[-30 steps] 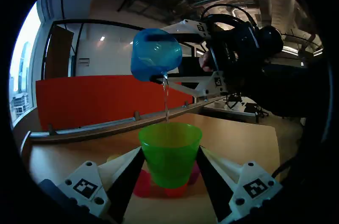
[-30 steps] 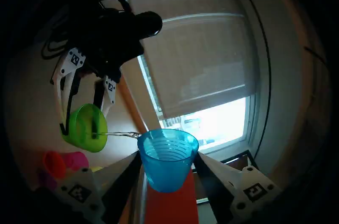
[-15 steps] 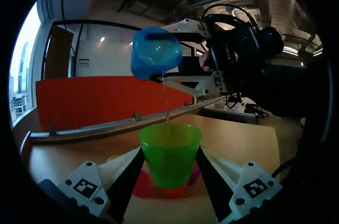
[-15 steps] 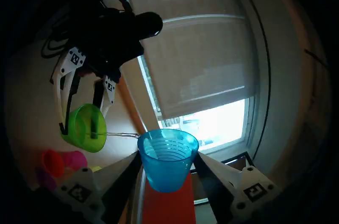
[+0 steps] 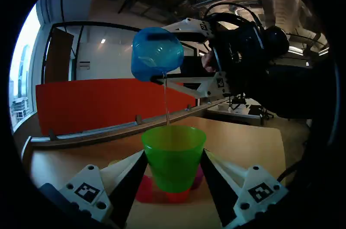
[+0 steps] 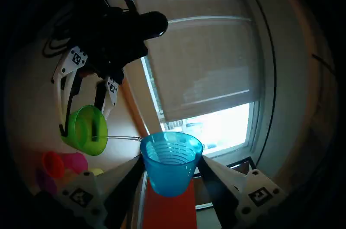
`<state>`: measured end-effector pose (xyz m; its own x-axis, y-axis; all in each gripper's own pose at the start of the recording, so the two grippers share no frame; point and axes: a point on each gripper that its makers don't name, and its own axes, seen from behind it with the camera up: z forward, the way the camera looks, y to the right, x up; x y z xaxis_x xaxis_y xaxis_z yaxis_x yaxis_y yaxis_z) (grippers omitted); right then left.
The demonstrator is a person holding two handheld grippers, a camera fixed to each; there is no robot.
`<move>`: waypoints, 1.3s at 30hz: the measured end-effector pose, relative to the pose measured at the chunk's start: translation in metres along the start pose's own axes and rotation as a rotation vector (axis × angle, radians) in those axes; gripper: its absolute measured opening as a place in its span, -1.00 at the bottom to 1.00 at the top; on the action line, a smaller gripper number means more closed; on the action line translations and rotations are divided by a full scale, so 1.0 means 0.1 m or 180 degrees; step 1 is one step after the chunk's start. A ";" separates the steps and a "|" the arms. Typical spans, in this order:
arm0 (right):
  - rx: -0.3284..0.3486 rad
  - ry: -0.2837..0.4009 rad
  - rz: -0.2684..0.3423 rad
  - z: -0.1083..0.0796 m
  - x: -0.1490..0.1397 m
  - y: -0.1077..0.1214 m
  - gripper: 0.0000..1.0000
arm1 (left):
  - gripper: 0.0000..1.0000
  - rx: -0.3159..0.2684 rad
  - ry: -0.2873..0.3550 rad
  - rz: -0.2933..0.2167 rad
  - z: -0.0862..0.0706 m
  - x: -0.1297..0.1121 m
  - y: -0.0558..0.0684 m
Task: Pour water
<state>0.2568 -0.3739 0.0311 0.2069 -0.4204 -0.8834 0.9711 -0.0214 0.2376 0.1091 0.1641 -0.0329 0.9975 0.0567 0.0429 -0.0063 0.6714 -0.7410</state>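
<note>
Several small cups [image 5: 145, 188] sit mostly hidden behind green cup [image 5: 174, 155]; blue cup [image 5: 155, 53] pours.

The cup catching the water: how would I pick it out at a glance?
Look over the wooden table before the red partition. There the left gripper holds a green cup upright, below the tilted blue cup. Unlike the pink and red cups below it, it is green and catches the thin stream.
</note>
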 end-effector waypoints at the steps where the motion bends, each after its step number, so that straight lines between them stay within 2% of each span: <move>1: 0.0000 -0.0002 -0.0006 0.00 0.00 0.00 0.76 | 0.63 -0.0002 0.0003 0.0002 0.00 0.00 0.00; 8: -0.0013 -0.0004 -0.0038 -0.01 0.03 0.02 0.76 | 0.63 -0.0010 0.0023 0.0008 -0.01 0.03 0.03; 39: -0.0001 -0.0049 -0.0256 0.01 0.07 0.01 0.76 | 0.63 0.0017 0.0035 -0.0008 -0.01 0.01 -0.01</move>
<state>0.2597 -0.3776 0.0253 0.1264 -0.4313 -0.8933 0.9845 -0.0554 0.1661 0.1106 0.1623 -0.0329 0.9982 0.0467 0.0374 -0.0040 0.6756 -0.7373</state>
